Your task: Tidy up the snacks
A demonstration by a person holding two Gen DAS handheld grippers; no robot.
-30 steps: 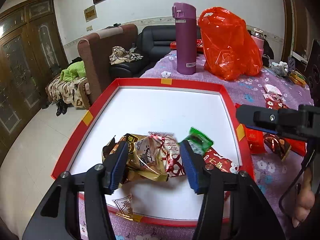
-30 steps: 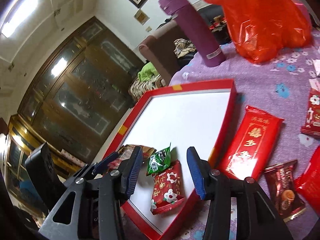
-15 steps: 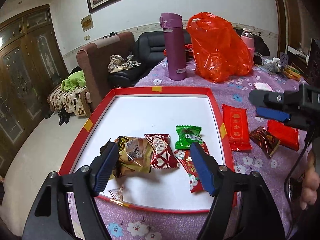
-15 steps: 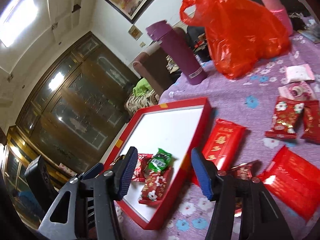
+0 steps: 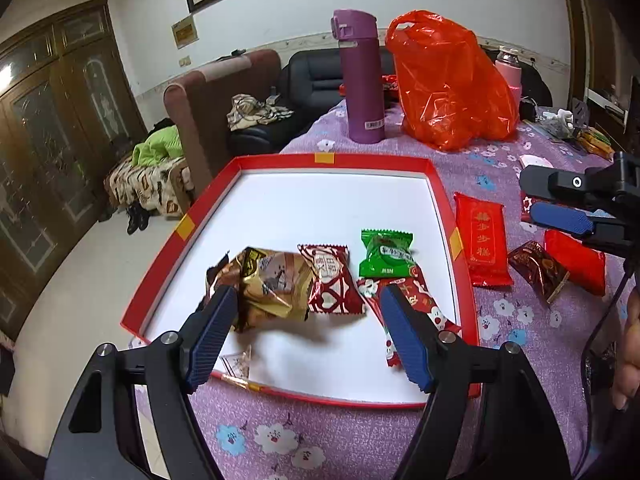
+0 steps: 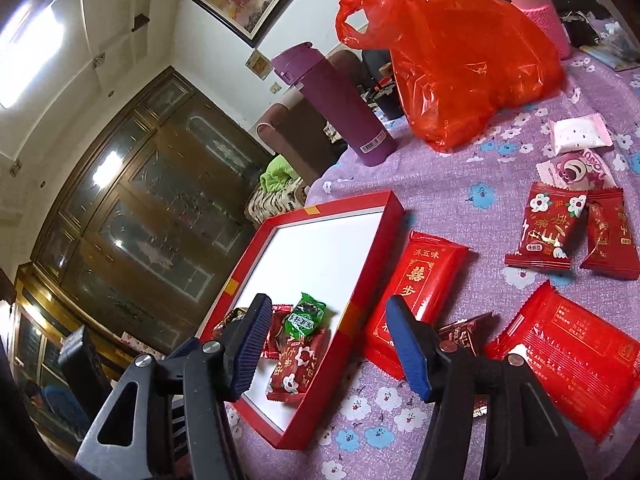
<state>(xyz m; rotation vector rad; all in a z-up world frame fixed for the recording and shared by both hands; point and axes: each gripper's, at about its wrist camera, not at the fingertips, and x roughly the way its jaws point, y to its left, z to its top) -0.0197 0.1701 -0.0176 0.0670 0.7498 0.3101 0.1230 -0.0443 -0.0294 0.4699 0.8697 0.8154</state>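
A red-rimmed white tray point(image 5: 332, 159) holds a gold snack point(image 5: 276, 280), a dark red snack point(image 5: 330, 280), a green snack point(image 5: 386, 256) and a red flowered snack point(image 5: 416, 296). My left gripper point(image 5: 307, 296) hovers open over the tray's near edge, its pads clear of the snacks. My right gripper point(image 6: 328, 304) hangs above the tray's right rim point(image 6: 374, 240); its jaws are opening and grip nothing. The green snack point(image 6: 307, 316) and the flowered snack point(image 6: 298, 364) lie below it.
On the purple flowered cloth right of the tray lie a long red packet point(image 6: 424, 280), a brown snack point(image 6: 460, 332), a large red packet point(image 6: 568, 356) and several smaller snacks point(image 6: 548, 232). A purple flask point(image 5: 362, 80) and an orange bag point(image 5: 448, 80) stand behind the tray.
Both grippers opened wider and drew back from the tray. The gold and dark red snacks left the left jaws, the flowered snack left the right jaws; all lie in the tray.
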